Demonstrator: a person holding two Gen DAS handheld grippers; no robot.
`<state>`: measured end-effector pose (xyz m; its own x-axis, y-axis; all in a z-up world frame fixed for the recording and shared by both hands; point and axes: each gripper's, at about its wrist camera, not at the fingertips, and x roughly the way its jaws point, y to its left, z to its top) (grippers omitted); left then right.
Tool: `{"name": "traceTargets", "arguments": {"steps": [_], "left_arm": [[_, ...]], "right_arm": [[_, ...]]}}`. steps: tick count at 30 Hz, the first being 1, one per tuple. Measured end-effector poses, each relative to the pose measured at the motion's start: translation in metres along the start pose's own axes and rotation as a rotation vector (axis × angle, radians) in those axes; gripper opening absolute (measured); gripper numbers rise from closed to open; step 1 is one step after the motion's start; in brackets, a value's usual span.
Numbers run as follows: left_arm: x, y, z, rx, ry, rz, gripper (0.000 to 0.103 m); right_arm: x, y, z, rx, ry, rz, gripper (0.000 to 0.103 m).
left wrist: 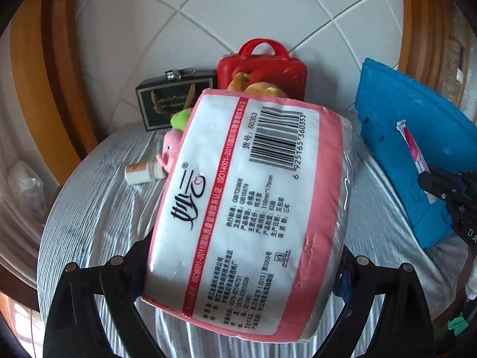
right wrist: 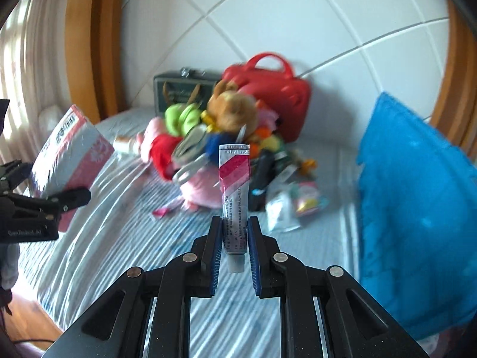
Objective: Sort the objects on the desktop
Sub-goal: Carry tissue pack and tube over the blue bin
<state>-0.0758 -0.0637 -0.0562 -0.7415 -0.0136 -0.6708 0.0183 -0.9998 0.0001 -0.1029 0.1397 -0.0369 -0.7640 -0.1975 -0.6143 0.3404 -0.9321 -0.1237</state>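
My left gripper (left wrist: 243,256) is shut on a pink and white tissue pack (left wrist: 247,205) and holds it above the striped tabletop; it also shows in the right wrist view (right wrist: 71,161). My right gripper (right wrist: 234,223) is shut on a small silver tube with red stripes (right wrist: 235,191), held upright above the table. In the left wrist view that tube (left wrist: 413,149) shows in front of a blue bin (left wrist: 417,137). A pile of plush toys (right wrist: 214,125) lies mid-table.
A red plastic case (right wrist: 268,89) and a dark gift box (right wrist: 182,86) stand against the tiled wall. A small white bottle (left wrist: 143,173) lies left of the pile. The blue bin (right wrist: 417,208) stands at the right. Small packets (right wrist: 295,205) lie near the toys.
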Motion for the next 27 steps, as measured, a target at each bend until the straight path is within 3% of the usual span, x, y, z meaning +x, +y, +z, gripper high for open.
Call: {"name": "traceTargets", "arguments": {"steps": [9,15,22,27], "left_arm": [[-0.049,-0.134,0.065,0.085,-0.210,-0.108,0.094],[-0.071,-0.247,0.107,0.157,-0.311,-0.190,0.094],[-0.073,-0.382,0.129,0.235,-0.321,-0.270,0.094],[-0.057,-0.457,0.127,0.288,-0.259,-0.298,0.094]], "right_arm": [[-0.082,-0.107,0.011,0.051,-0.199,-0.164,0.017],[-0.116,-0.197,0.004,0.102,-0.249,-0.286,0.017],[-0.130,-0.304,-0.023,0.191,-0.220,-0.383,0.017],[-0.128,-0.364,-0.047,0.227,-0.142,-0.429,0.017]]}}
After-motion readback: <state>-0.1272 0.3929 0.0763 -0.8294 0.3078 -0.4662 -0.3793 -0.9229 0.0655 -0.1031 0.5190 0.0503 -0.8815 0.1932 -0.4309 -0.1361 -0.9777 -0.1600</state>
